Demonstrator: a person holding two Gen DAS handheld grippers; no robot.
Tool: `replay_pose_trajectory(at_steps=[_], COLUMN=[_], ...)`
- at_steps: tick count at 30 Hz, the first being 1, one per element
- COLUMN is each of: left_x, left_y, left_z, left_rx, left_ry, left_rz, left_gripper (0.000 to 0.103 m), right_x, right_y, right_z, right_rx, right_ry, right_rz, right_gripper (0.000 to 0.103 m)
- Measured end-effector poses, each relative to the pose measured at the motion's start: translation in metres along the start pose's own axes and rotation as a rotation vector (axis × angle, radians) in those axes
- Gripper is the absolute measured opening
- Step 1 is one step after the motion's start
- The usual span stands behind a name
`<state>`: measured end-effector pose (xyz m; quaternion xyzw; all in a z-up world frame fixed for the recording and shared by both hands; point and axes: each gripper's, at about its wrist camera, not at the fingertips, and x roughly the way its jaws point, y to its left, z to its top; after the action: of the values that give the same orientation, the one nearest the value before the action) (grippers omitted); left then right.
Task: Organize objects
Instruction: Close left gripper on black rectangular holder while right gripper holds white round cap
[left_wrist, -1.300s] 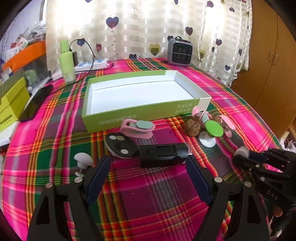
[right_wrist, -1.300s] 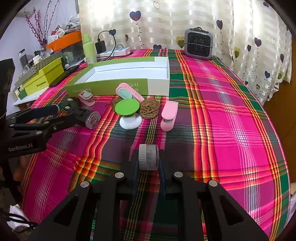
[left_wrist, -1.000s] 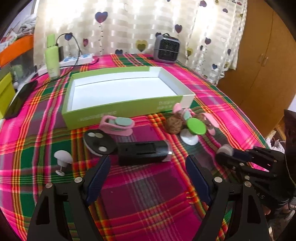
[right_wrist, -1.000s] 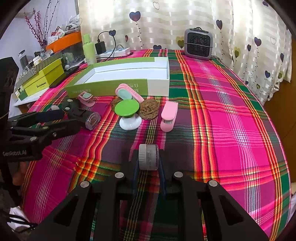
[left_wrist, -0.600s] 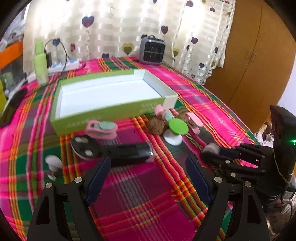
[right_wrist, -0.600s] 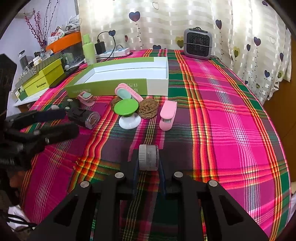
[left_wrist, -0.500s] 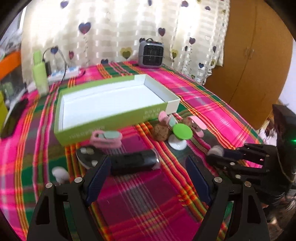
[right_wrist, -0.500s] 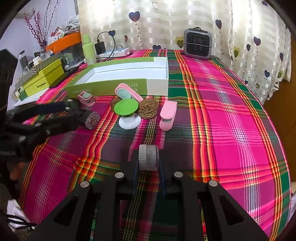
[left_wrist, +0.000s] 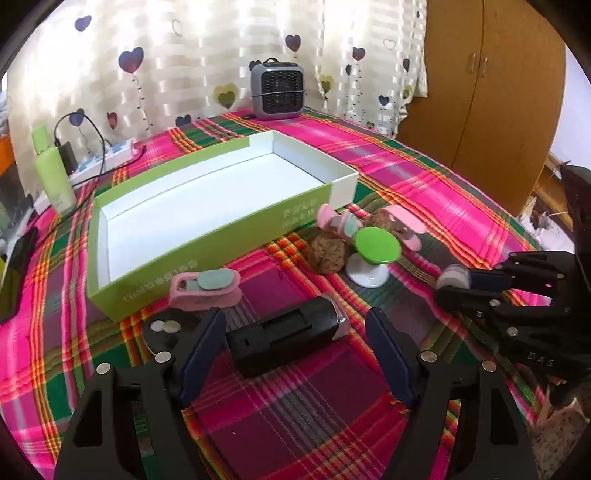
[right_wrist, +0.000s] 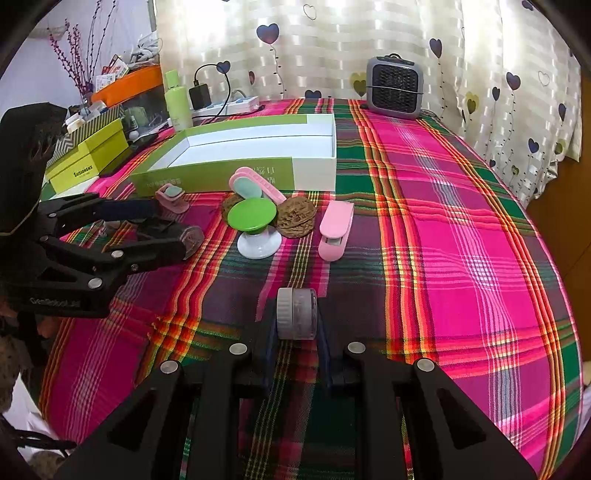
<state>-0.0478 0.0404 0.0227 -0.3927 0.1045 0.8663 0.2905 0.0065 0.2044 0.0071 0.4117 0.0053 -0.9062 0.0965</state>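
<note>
My left gripper (left_wrist: 295, 345) is open, its fingers on either side of a black cylindrical device (left_wrist: 286, 334) lying on the plaid cloth; it shows in the right wrist view (right_wrist: 147, 225). My right gripper (right_wrist: 296, 332) is shut on a small grey-capped round jar (right_wrist: 296, 313), seen too in the left wrist view (left_wrist: 453, 277). An empty green and white box (left_wrist: 207, 206) lies beyond. In front of it lie pink clips (left_wrist: 205, 290), a walnut (left_wrist: 328, 254), and a green-topped white stand (left_wrist: 375, 254).
A grey mini heater (left_wrist: 277, 90) stands at the back. A green bottle (left_wrist: 53, 177), a power strip with cable (left_wrist: 107, 158) and a phone (left_wrist: 16, 273) lie at the left. Yellow-green boxes (right_wrist: 88, 162) sit on the far left. A wooden wardrobe (left_wrist: 491, 103) stands at the right.
My left gripper has lowered and come forward around the black device, which now lies between its fingers. The right gripper holds the jar still.
</note>
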Motion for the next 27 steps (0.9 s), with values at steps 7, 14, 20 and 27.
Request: replay_pose_trajectory(at_steps=[7, 14, 20, 27], left_x=[-0.011, -0.009, 0.003, 0.010], left_y=[-0.016, -0.017, -0.010, -0.009], left_z=[-0.007, -0.007, -0.005, -0.001], left_rx=[0.014, -0.019, -0.048, -0.055], left_ry=[0.022, 0.025, 0.060, 0.063], left_rz=[-0.086, -0.091, -0.064, -0.039], left_gripper=[0.078, 0.068, 0.065, 0.055], right_x=[0.000, 0.000, 0.000, 0.003], right_y=[0.000, 0.000, -0.003, -0.001], right_z=[0.000, 0.000, 0.000, 0.002], right_rx=[0.001, 0.001, 0.000, -0.002], right_ry=[0.000, 0.000, 0.001, -0.002], right_rz=[0.000, 0.000, 0.003, 0.001], right_gripper=[0.020, 0.020, 0.020, 0.020])
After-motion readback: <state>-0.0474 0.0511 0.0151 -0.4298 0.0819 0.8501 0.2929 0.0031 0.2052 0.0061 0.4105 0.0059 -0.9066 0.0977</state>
